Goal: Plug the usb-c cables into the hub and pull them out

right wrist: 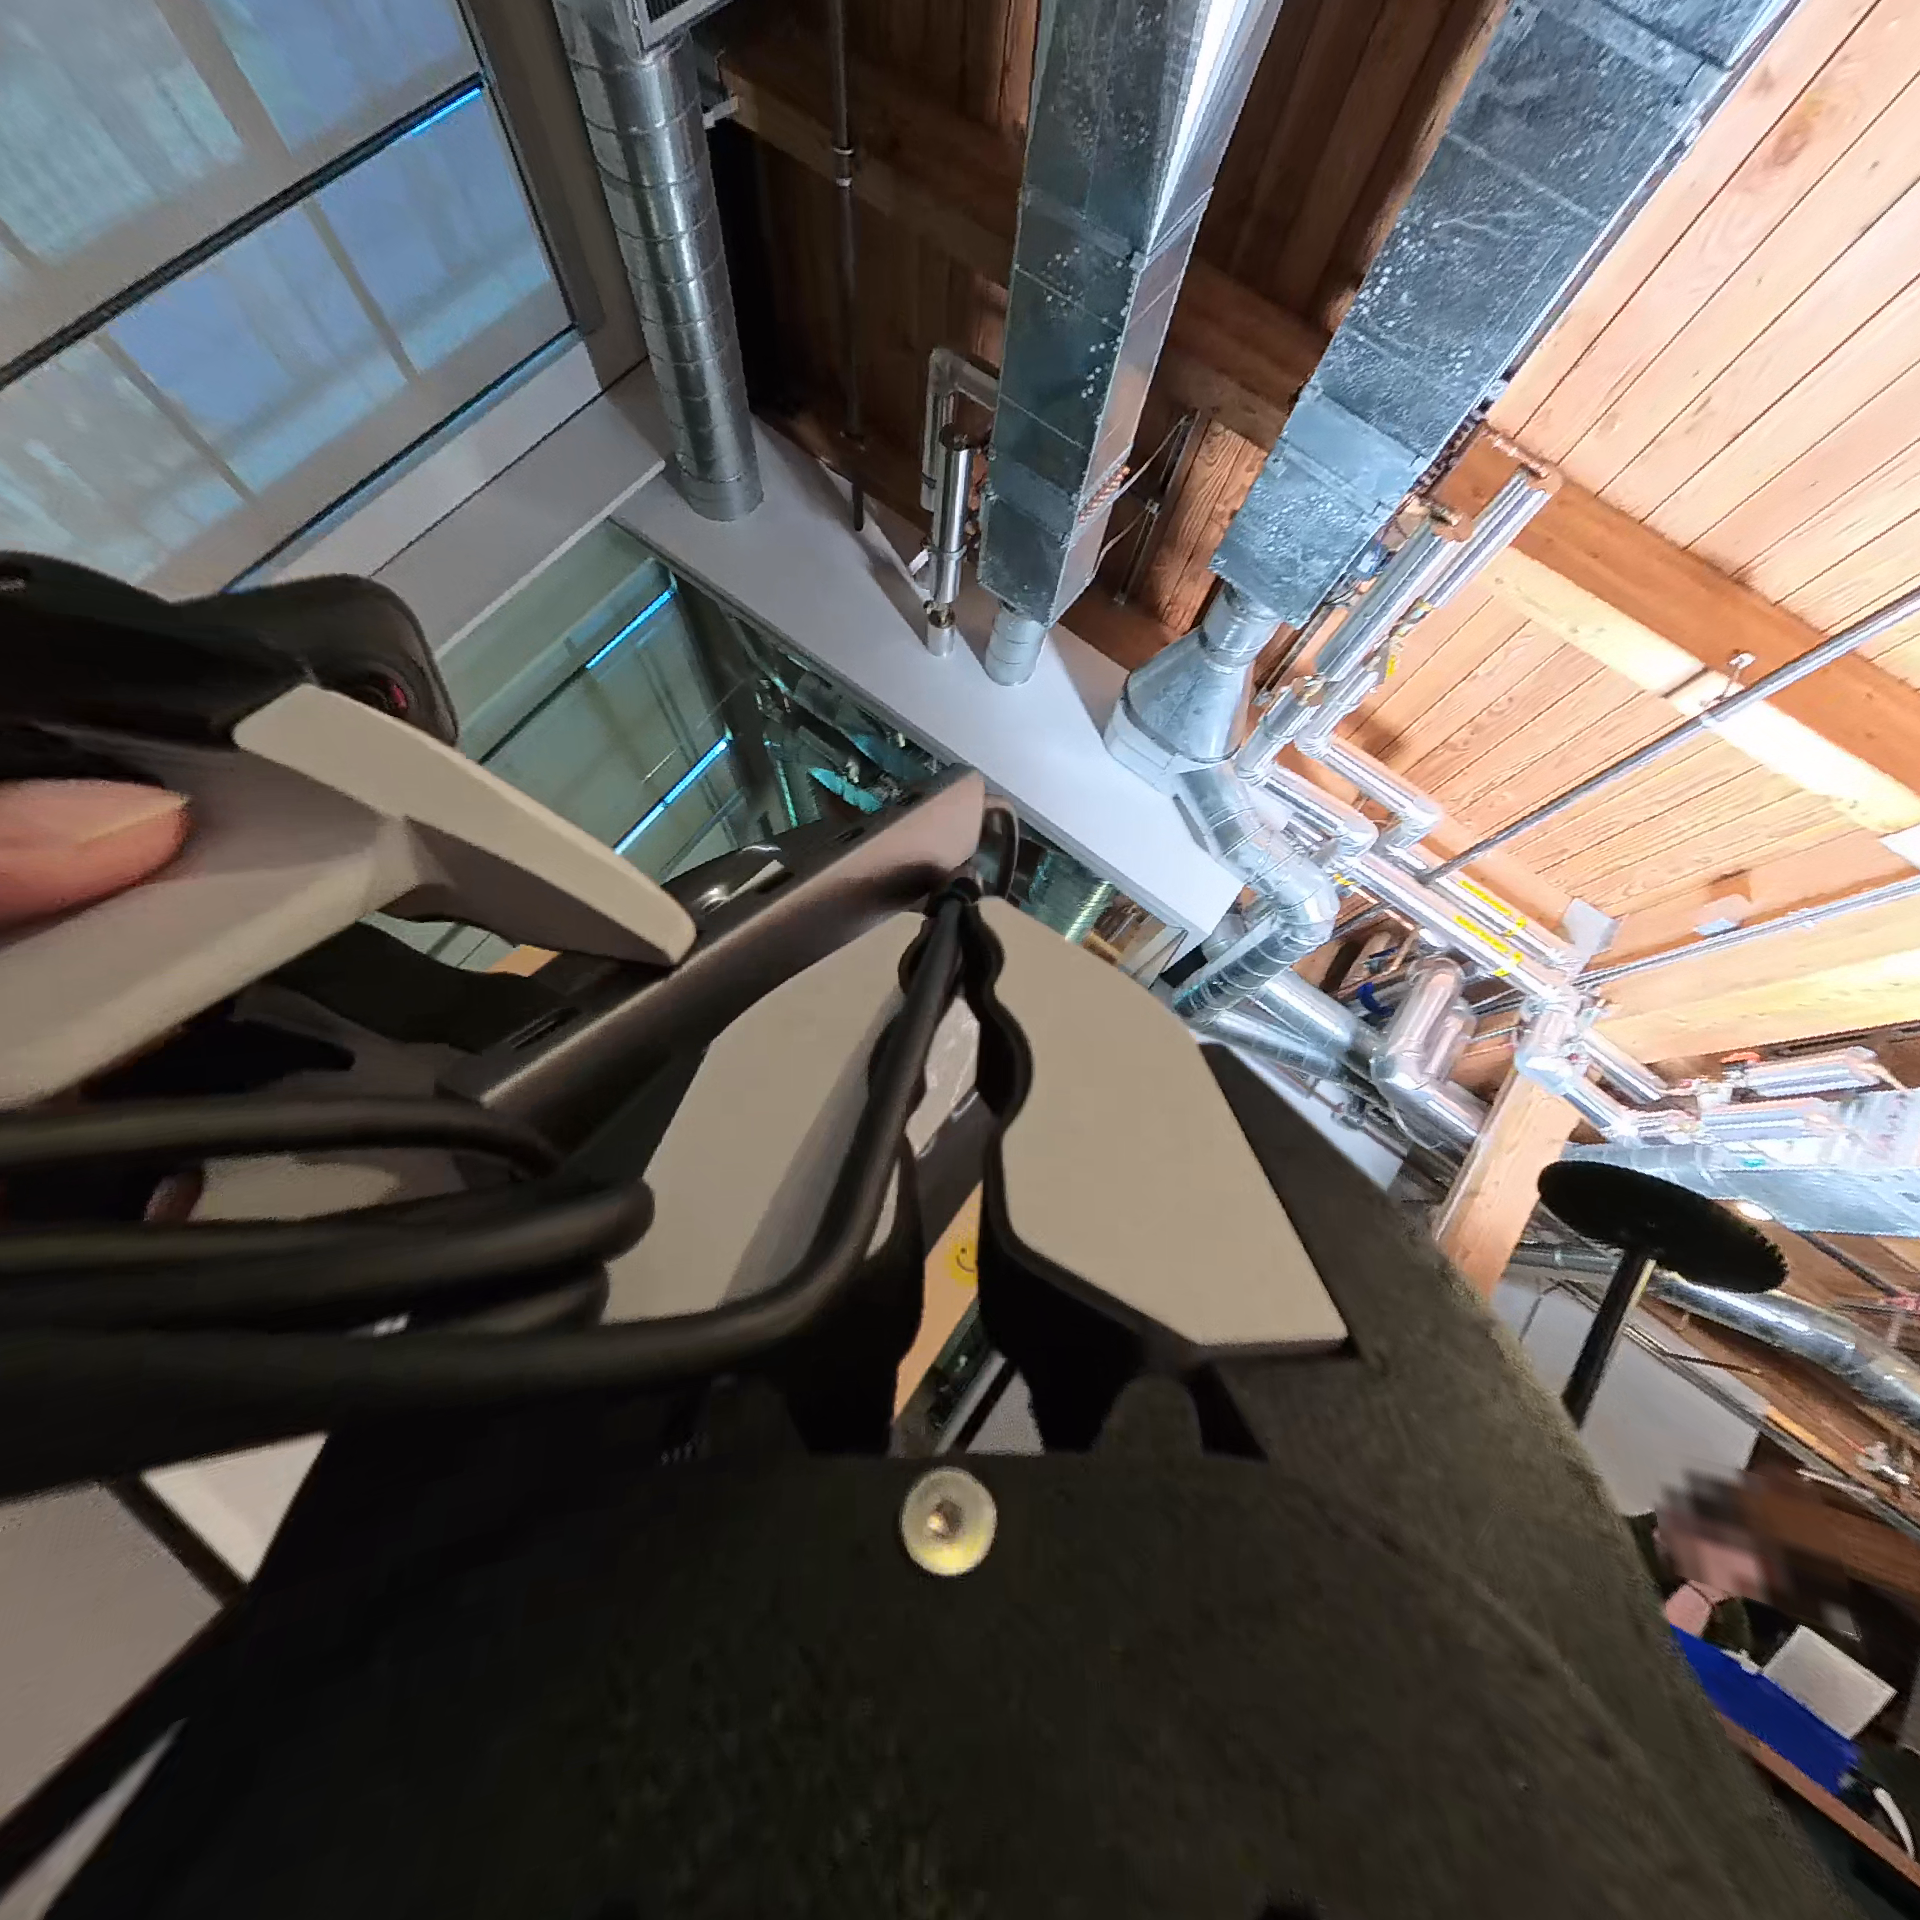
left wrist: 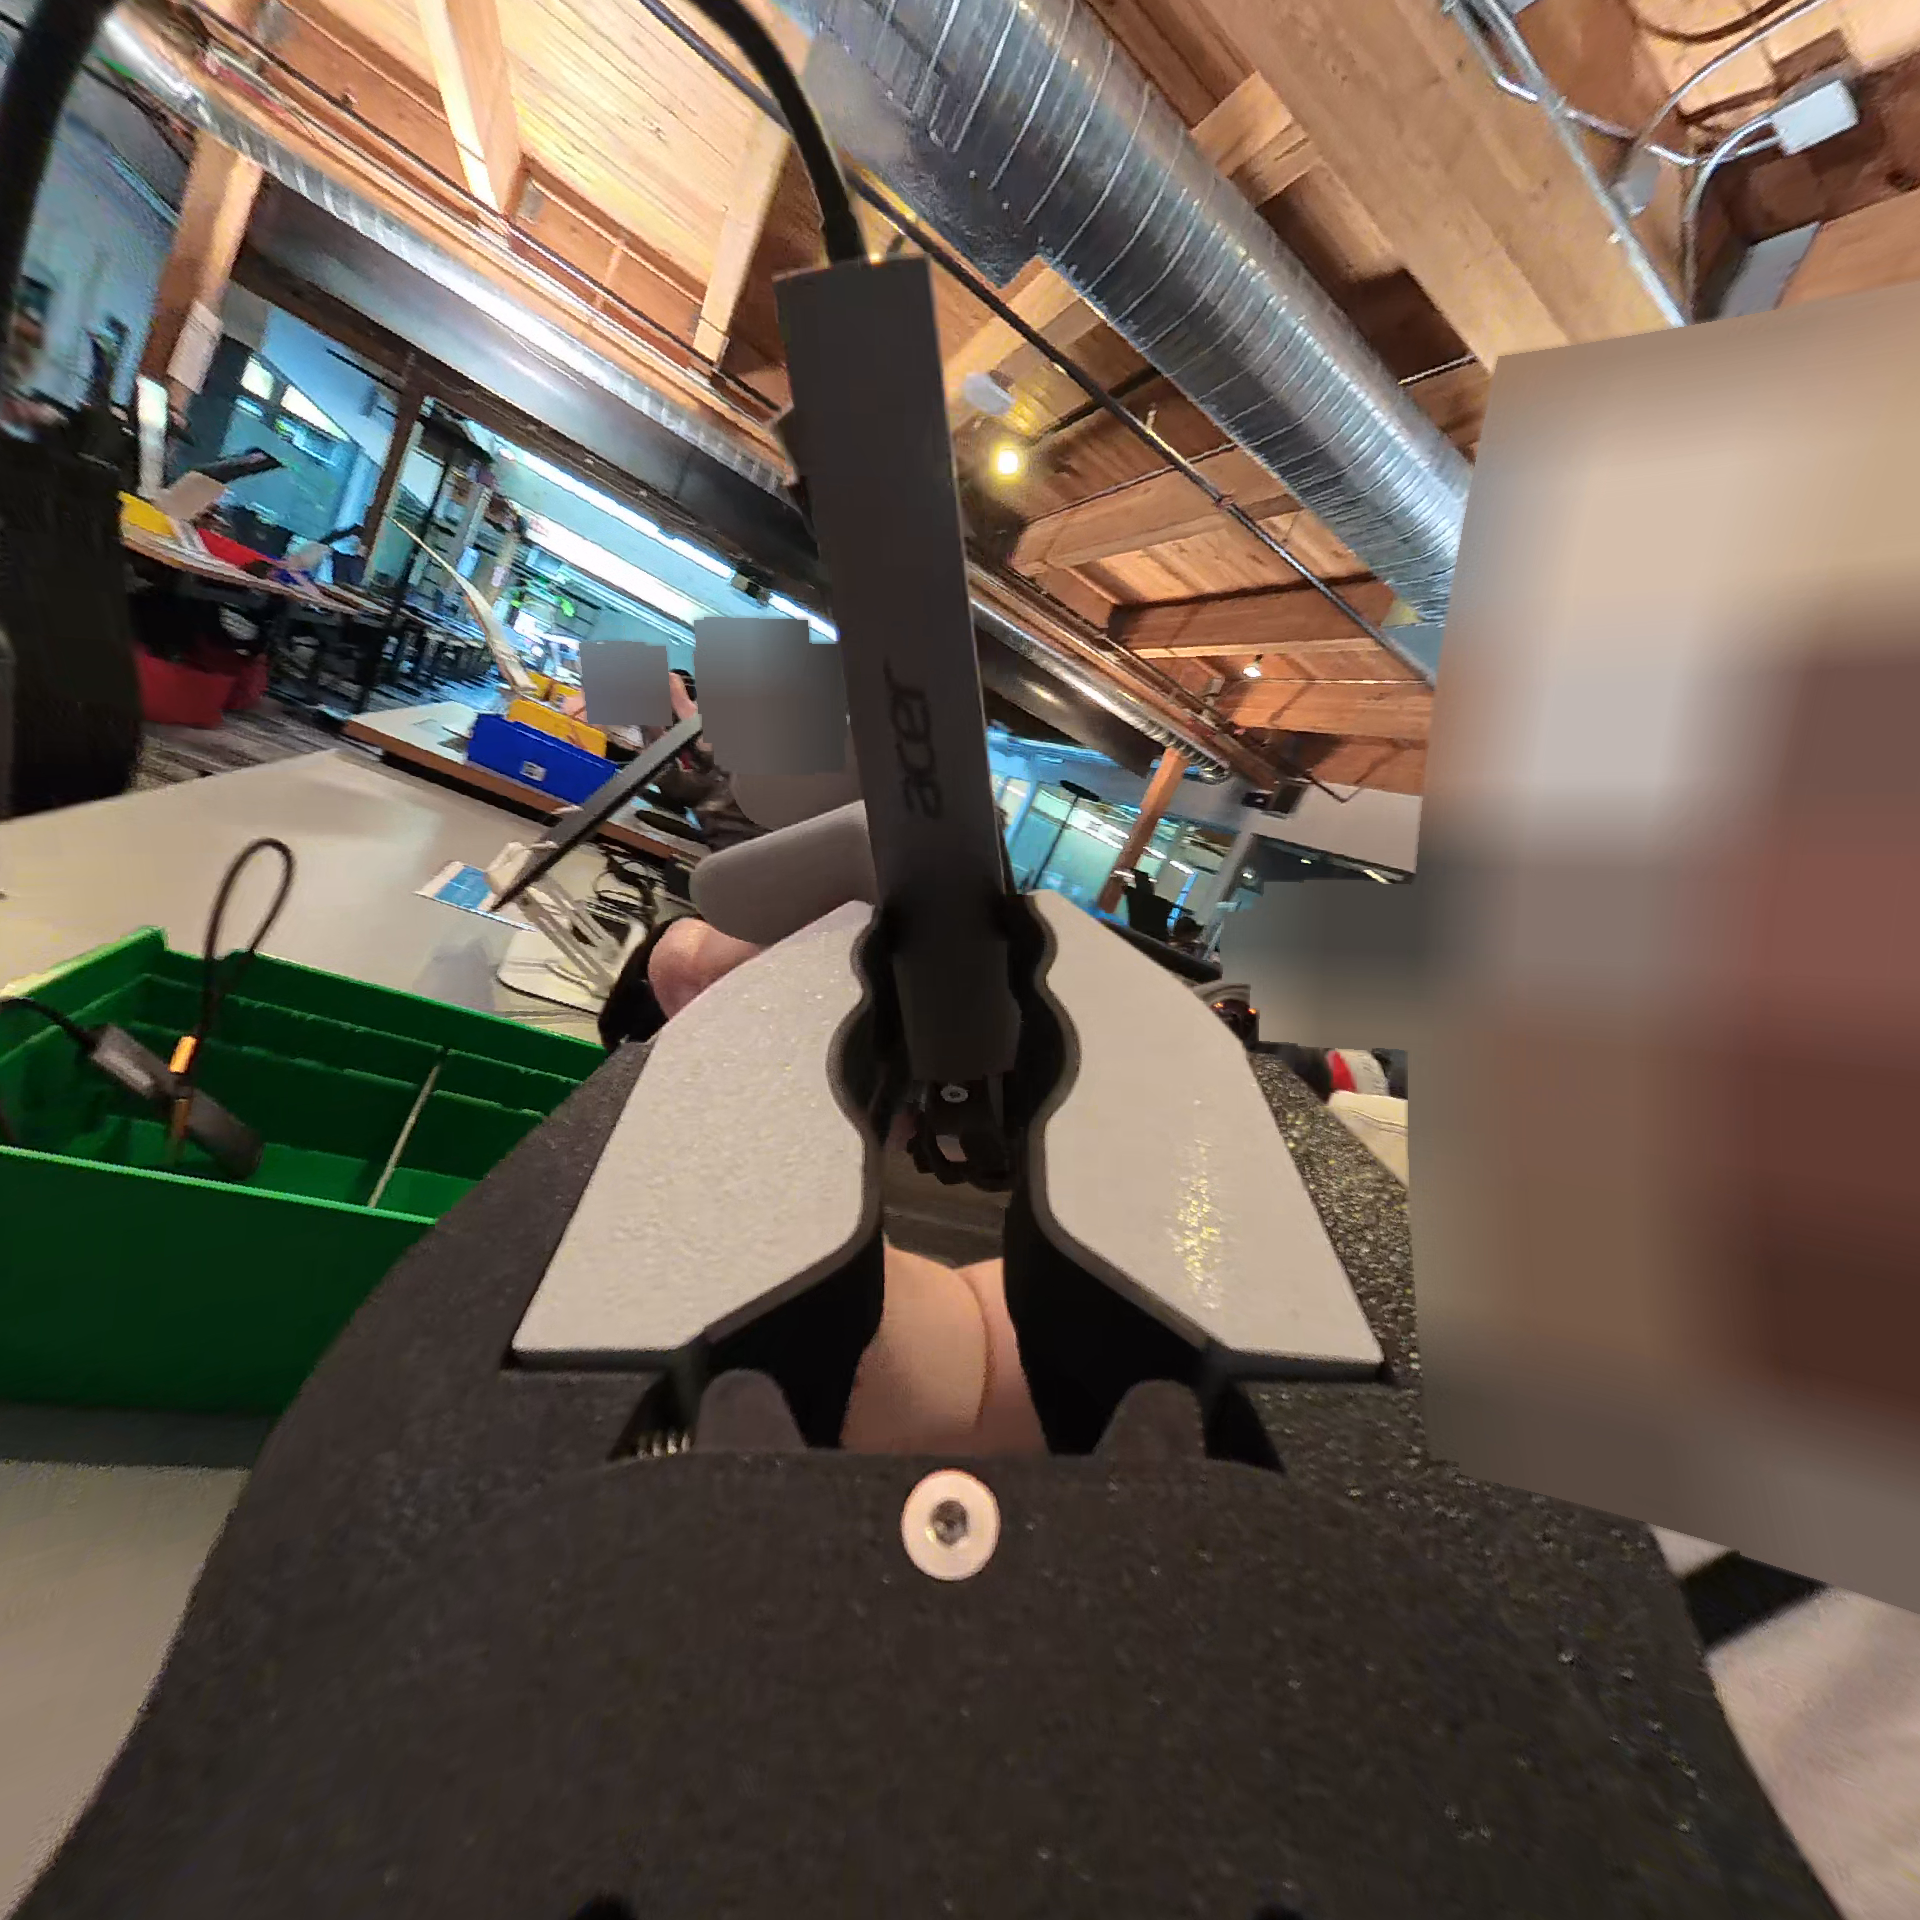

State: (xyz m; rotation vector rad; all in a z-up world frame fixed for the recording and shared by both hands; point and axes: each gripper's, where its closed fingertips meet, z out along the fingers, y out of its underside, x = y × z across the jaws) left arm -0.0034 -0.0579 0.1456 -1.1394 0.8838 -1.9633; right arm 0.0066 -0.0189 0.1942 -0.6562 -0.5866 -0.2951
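Observation:
In the left wrist view my left gripper (left wrist: 951, 925) is shut on the lower end of a long grey hub (left wrist: 894, 520) and holds it upright in the air. A black cable (left wrist: 821, 156) enters the hub's top end and arcs away. In the right wrist view my right gripper (right wrist: 956, 920) is shut on a black cable (right wrist: 914, 1049) close to its plug, which meets the end of the hub (right wrist: 831, 883). The left gripper's grey finger (right wrist: 447, 821) and a person's fingertip (right wrist: 83, 842) show at the left. Cable loops (right wrist: 312, 1247) hang over my right gripper.
A green compartment tray (left wrist: 156, 1247) with small black cables and adapters (left wrist: 177, 1081) stands on the grey table (left wrist: 343, 831) at the left. Other tables with blue bins (left wrist: 530, 758) and people are farther off. Both views tilt up toward ceiling ducts (right wrist: 1081, 312). The gap from one gripper's tips to the other's is roughly 6 cm.

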